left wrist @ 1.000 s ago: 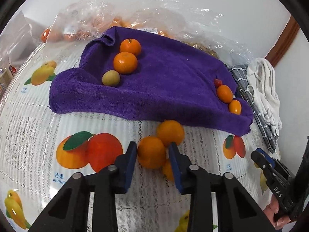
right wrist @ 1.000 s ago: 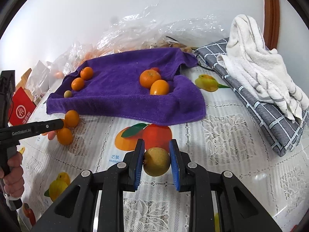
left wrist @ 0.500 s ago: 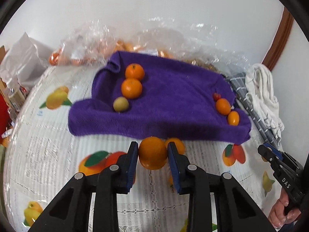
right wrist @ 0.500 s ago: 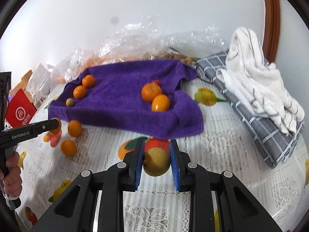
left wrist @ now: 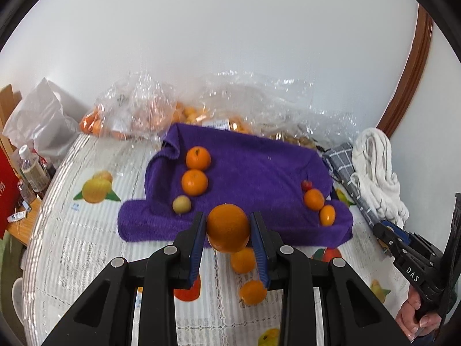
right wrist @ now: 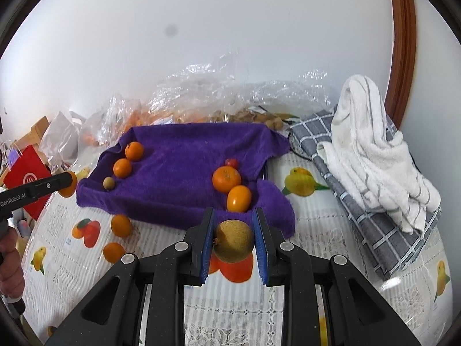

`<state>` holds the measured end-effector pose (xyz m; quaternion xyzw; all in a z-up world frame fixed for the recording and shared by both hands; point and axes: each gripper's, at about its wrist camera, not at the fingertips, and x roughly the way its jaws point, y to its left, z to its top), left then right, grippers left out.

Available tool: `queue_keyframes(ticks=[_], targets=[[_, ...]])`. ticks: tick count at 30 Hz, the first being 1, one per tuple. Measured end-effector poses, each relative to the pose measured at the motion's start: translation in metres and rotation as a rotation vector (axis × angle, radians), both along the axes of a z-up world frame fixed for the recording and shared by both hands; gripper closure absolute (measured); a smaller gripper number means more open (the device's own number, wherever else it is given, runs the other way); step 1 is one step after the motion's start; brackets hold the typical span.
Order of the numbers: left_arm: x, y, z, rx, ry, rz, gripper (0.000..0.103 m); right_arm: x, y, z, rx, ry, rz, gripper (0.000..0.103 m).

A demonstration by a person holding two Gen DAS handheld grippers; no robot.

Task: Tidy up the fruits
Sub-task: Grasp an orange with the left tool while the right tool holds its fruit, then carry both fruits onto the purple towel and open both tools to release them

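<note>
A: What does the left gripper (left wrist: 227,235) hold?

B: An orange (left wrist: 228,228), clamped between its blue pads, in the air over the near edge of the purple towel (left wrist: 253,170).

A: And the right gripper (right wrist: 234,240)?

B: It is clamped on a yellow-brown fruit (right wrist: 234,240), likewise at the towel's near edge.

A: What lies on the towel?

B: On its left side, two oranges (left wrist: 194,182) and a small pale fruit (left wrist: 181,204); on its right, two orange fruits (left wrist: 314,199) and a small red one (left wrist: 306,185).

A: Beside the towel?

B: Two loose oranges (left wrist: 243,260) on the worktop (left wrist: 72,230) just in front of it, plastic bags (left wrist: 138,112) behind, folded cloths (right wrist: 371,150) to the right.
</note>
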<state>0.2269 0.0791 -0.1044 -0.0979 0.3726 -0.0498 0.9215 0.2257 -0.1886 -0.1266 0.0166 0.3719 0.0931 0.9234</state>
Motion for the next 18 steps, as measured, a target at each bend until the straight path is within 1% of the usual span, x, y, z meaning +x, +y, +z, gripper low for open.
queue_keyframes(ticks=[7,12,16,18], targets=[[0.012,0.003,0.020,0.006,-0.037,-0.001,0.073,0.016,0.002,0.020,-0.002,-0.037,-0.007,0.077],[0.030,0.005,0.035,0.014,-0.054,-0.002,0.073,0.032,0.004,0.030,0.003,-0.057,-0.010,0.077],[0.045,0.009,0.043,0.028,-0.069,0.000,0.073,0.049,0.007,0.035,0.002,-0.067,-0.006,0.077],[0.053,0.012,0.044,0.024,-0.070,0.004,0.073,0.057,0.008,0.035,-0.002,-0.069,-0.004,0.077]])
